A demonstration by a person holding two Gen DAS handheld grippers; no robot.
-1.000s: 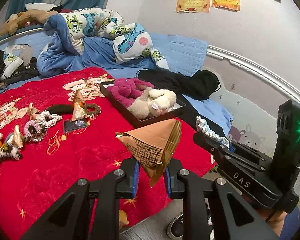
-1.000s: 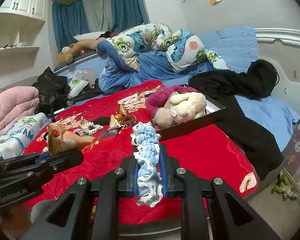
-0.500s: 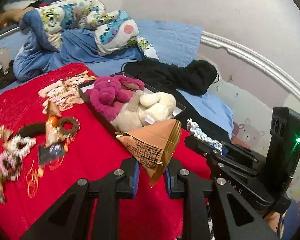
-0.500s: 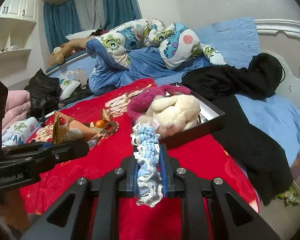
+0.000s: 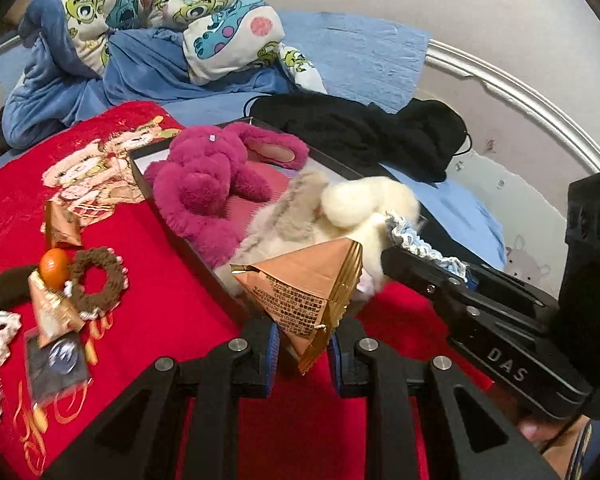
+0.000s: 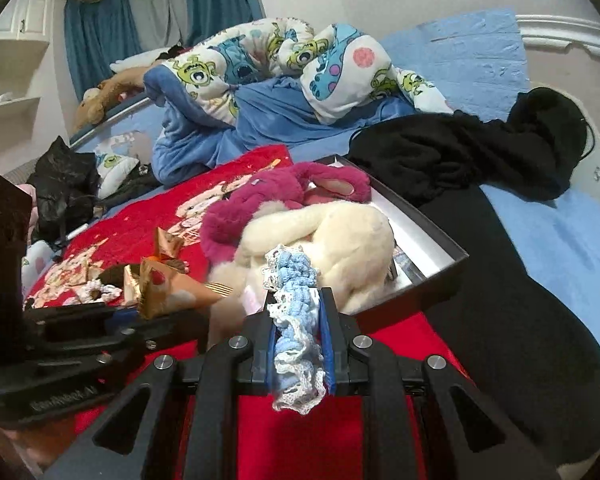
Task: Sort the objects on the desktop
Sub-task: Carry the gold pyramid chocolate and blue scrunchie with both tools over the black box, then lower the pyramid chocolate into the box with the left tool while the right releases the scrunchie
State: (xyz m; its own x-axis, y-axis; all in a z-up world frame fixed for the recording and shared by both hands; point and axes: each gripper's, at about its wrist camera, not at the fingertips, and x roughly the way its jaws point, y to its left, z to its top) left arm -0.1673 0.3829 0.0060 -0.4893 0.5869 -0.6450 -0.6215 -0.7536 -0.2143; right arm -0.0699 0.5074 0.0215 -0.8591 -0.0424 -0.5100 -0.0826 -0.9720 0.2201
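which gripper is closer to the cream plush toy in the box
Right. The right gripper, shut on the blue scrunchie, has its tip at the cream plush toy. The left gripper, holding the gold packet, sits slightly short of it.

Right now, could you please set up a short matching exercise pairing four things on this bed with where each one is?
Things:
1. gold pyramid packet
2. blue and white scrunchie
3. magenta plush toy
4. brown scrunchie

Places:
A. lying in the black box
B. clamped in the right gripper
C. lying on the red blanket, beside a small orange fruit
D. clamped in the left gripper

Pairs: 1-D, 2-B, 3-A, 4-C
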